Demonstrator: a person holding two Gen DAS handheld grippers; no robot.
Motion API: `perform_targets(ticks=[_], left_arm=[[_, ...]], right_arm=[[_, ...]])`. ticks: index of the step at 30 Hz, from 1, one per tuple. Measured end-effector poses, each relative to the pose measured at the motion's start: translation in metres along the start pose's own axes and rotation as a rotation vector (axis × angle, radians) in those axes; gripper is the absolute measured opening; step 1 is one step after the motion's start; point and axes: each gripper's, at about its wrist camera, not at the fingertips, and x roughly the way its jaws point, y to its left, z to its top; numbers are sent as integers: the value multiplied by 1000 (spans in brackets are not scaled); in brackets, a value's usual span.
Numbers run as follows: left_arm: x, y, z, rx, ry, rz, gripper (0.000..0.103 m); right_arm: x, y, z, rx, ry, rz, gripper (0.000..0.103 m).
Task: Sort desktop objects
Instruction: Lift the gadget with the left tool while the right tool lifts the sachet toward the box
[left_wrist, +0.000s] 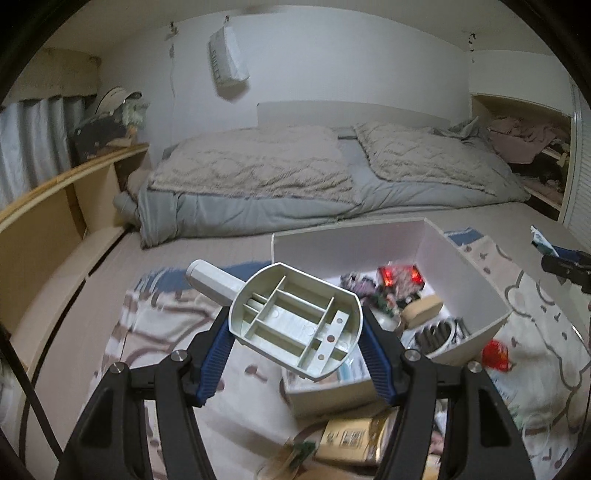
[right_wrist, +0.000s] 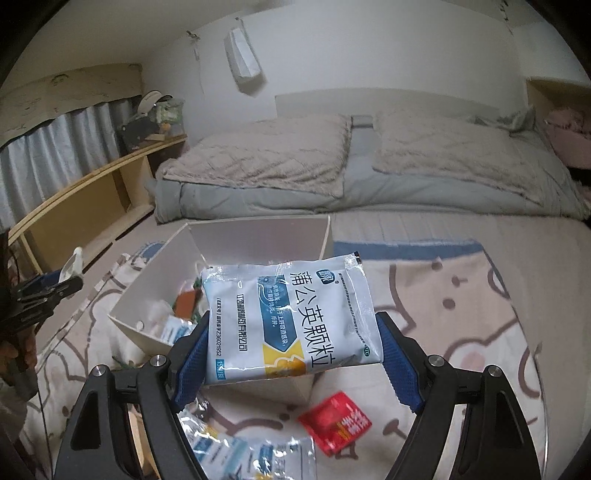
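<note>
the left gripper (left_wrist: 295, 332) is clamped on a grey scoop (left_wrist: 293, 325), the right gripper (right_wrist: 295, 347) on a sachet (right_wrist: 291, 317). both hang near the white box (right_wrist: 258, 229); best carry each well over its rim before letting go.

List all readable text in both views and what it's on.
"蒲公英颗粒": big characters on the white-and-blue sachet held in the right tool.
"Z36021952": part of the side line on the same sachet; its other fine print is too small.
Red packet on the blanket: white characters, too blurred.
Hanging wall bag: lettering blurred, unreadable.
</note>
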Motion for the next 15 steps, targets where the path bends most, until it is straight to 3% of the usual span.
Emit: perform_targets(ticks=[7,15], left_arm=[[2,-18,32,-4,-52,-23,65],[36,-38,53,-63,-39,-51,65]], right_arm=[[-4,15,24,-25,-61,-16,83],[1,26,50,-30,-78,-8,83]])
